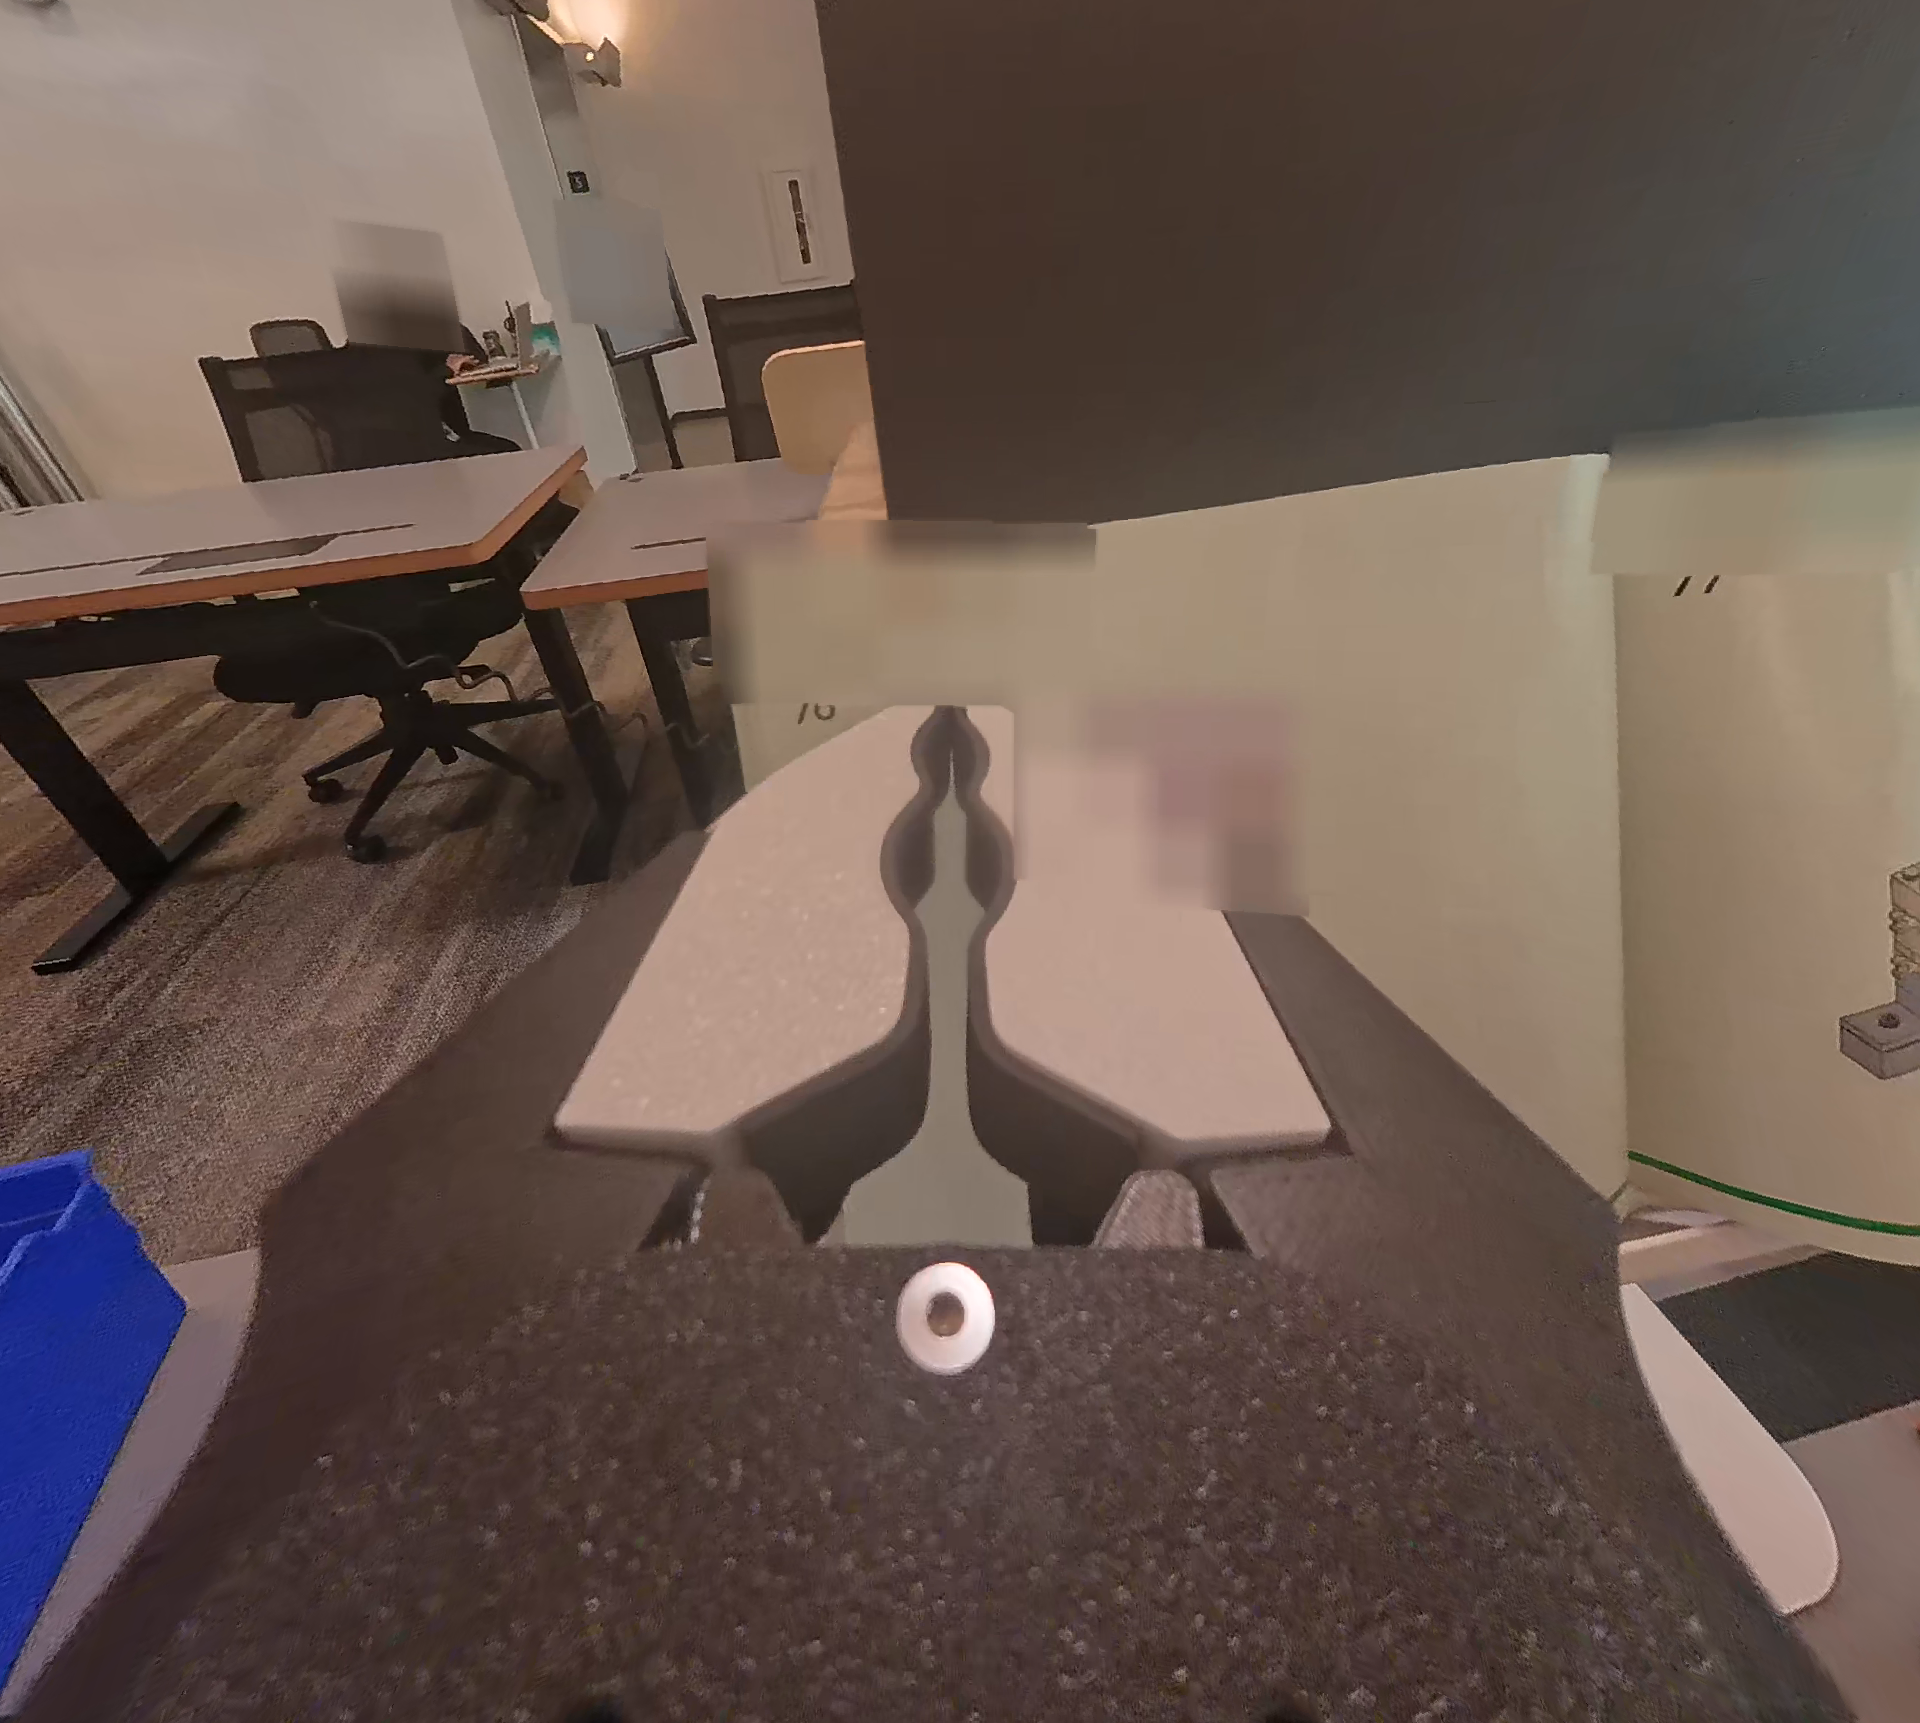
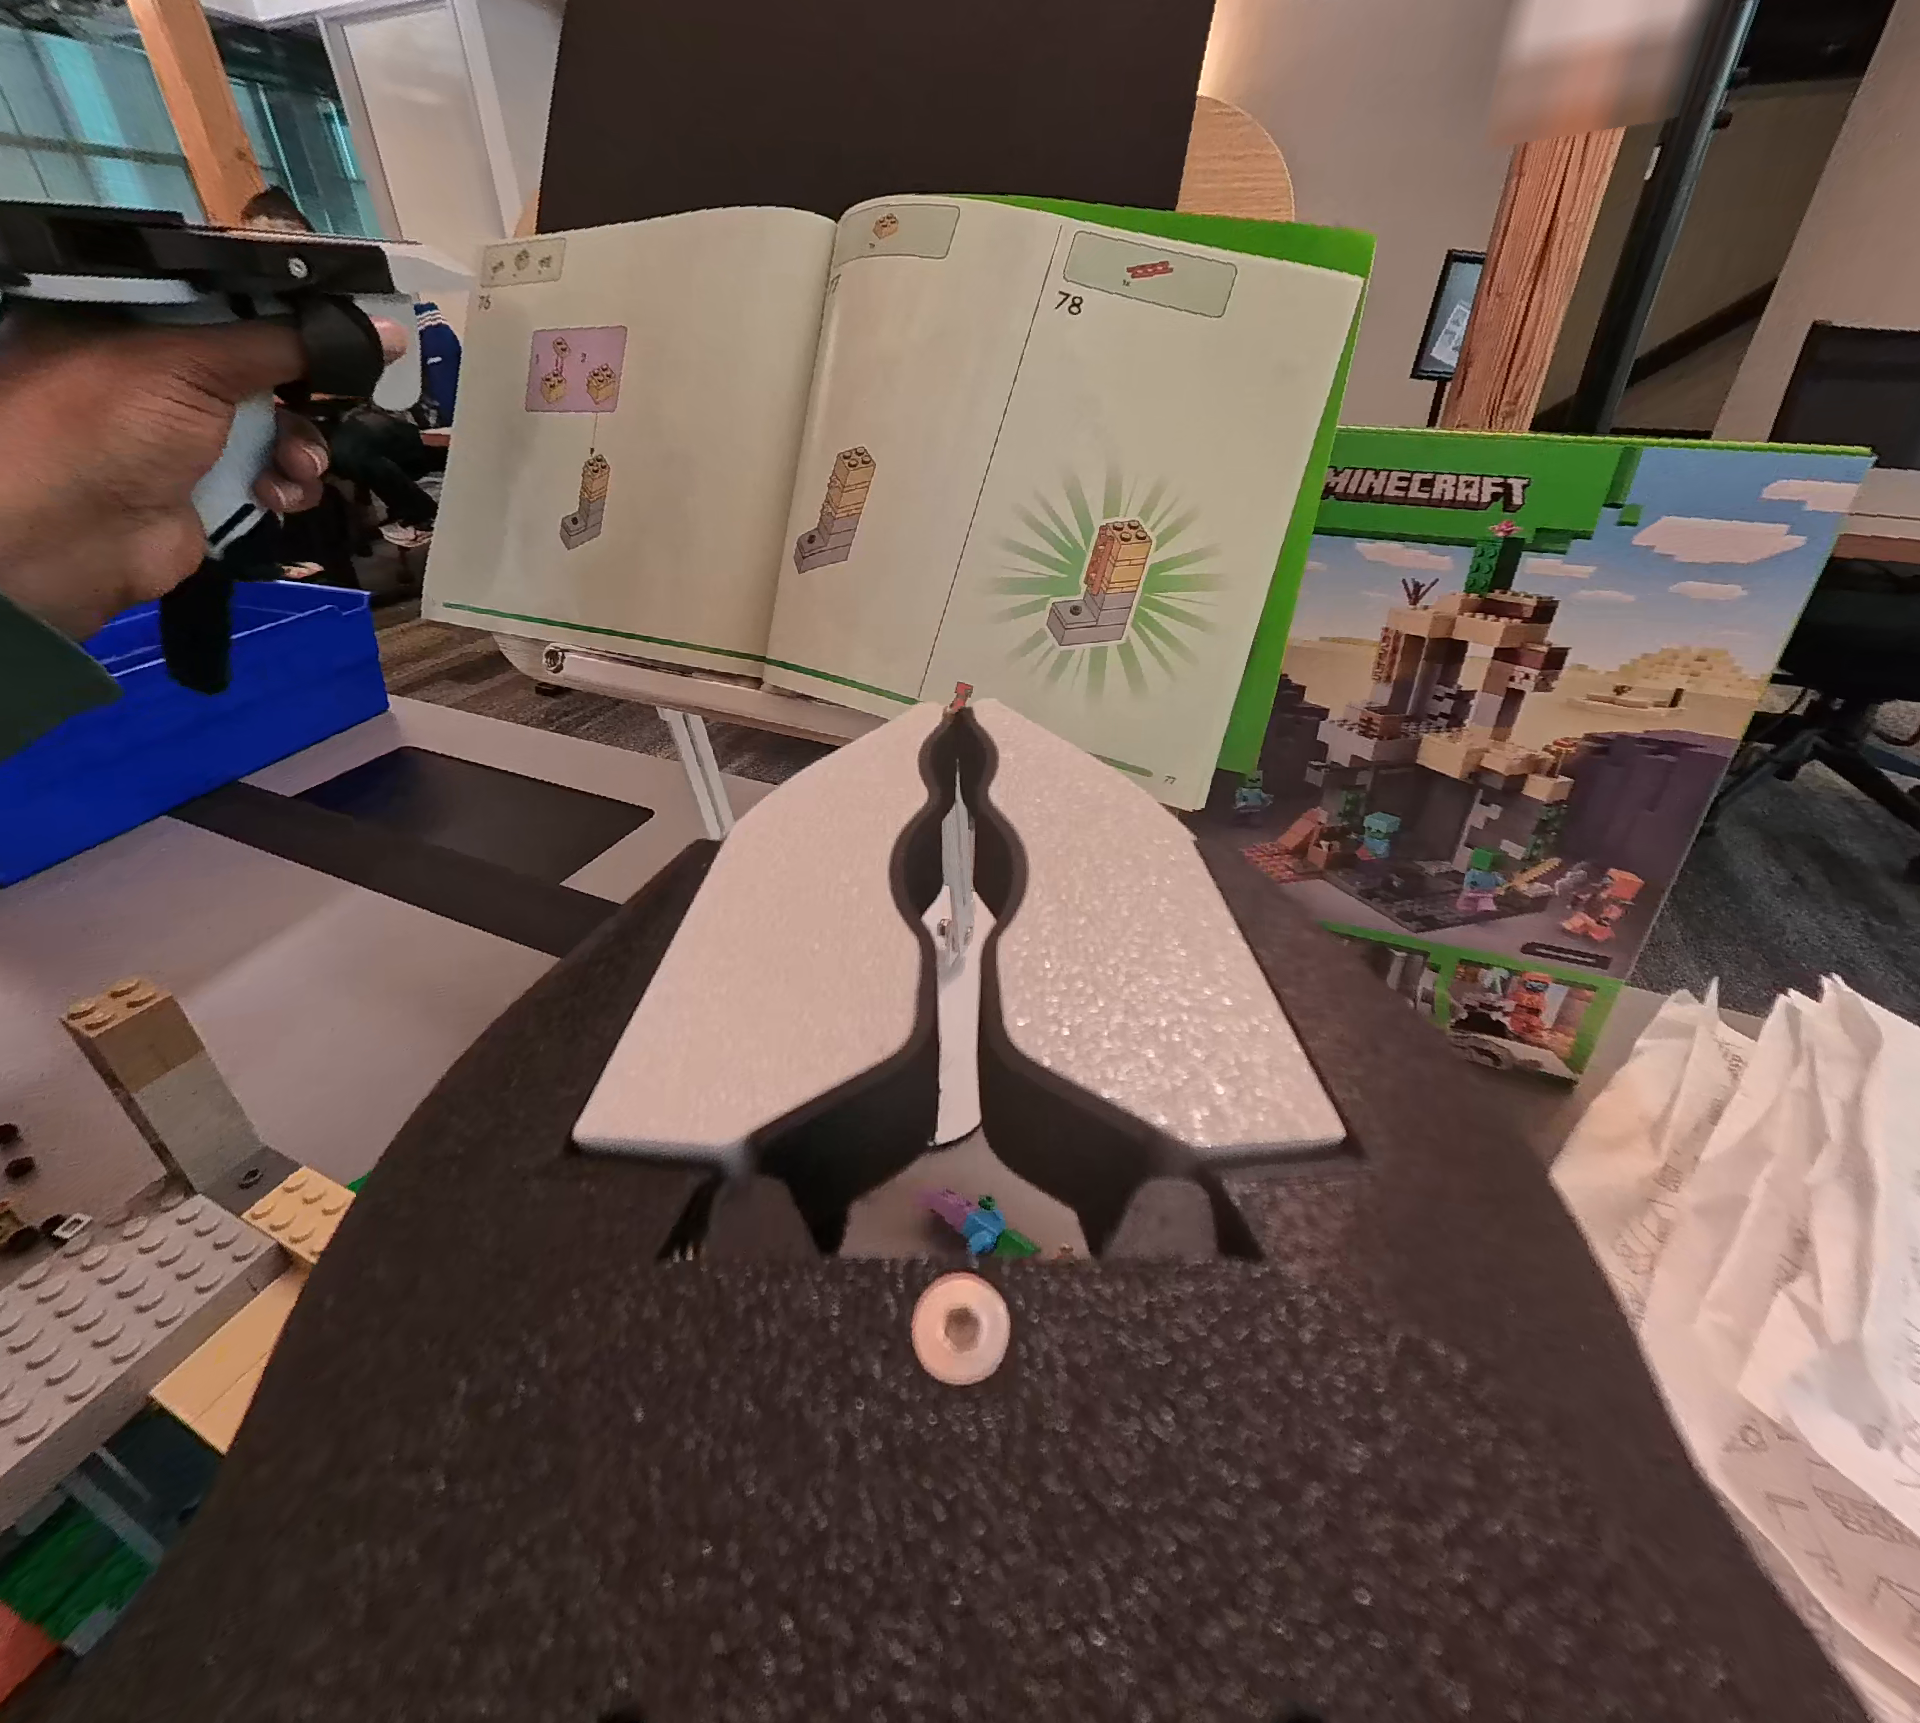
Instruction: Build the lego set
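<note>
My bench [image 2: 312,998] carries the open instruction booklet [image 2: 831,426], propped at twelve o'clock. My left tongs [image 1: 949,723], closed tip to tip, point at its page. My right tongs [image 2: 961,717] are clamped on a tiny red piece [image 2: 965,692].

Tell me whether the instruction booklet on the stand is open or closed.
Open. The instruction booklet leans on its stand, both pages spread and showing brick diagrams either side of the centre fold.

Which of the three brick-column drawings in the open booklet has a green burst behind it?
The rightmost drawing, on the far-right page of the booklet; the left drawing and middle drawing sit on plain pale paper.
</note>
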`<state>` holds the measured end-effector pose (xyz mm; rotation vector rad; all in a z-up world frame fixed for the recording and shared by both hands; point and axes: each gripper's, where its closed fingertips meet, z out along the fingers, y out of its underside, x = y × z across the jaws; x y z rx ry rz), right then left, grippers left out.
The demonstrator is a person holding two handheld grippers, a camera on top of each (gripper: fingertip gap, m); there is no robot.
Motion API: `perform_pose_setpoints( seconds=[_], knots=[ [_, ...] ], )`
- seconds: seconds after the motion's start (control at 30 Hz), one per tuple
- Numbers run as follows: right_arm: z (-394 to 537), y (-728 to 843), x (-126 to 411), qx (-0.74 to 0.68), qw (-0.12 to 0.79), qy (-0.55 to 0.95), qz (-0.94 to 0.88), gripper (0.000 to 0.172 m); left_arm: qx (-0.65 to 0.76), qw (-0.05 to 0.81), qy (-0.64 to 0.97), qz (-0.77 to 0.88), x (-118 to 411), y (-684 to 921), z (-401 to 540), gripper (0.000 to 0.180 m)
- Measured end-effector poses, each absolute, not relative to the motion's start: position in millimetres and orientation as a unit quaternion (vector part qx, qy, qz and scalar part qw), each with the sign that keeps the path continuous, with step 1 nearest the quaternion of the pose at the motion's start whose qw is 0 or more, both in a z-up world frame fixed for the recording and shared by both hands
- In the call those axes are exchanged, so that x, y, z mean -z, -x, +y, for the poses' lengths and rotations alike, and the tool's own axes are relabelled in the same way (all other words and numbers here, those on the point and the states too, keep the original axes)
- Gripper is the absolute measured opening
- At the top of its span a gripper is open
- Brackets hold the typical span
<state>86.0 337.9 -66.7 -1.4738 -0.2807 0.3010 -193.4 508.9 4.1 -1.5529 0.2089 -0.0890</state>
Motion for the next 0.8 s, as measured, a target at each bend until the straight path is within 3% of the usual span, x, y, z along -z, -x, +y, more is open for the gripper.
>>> perform_pose_setpoints(
  seconds=[0.47,0.8],
  knots=[
    [334.6,-85.6,64.3,-0.144,0.725,0.660,-0.133,0.000,0.052,0.714,0.689,0.111,-6.2,175.7,501.0,0.000],
    [327.2,-81.2,55.7,-0.170,0.730,0.649,-0.133,0.000,0.078,0.717,0.667,0.187,-28.0,157.3,443.4,0.000]
  ],
)
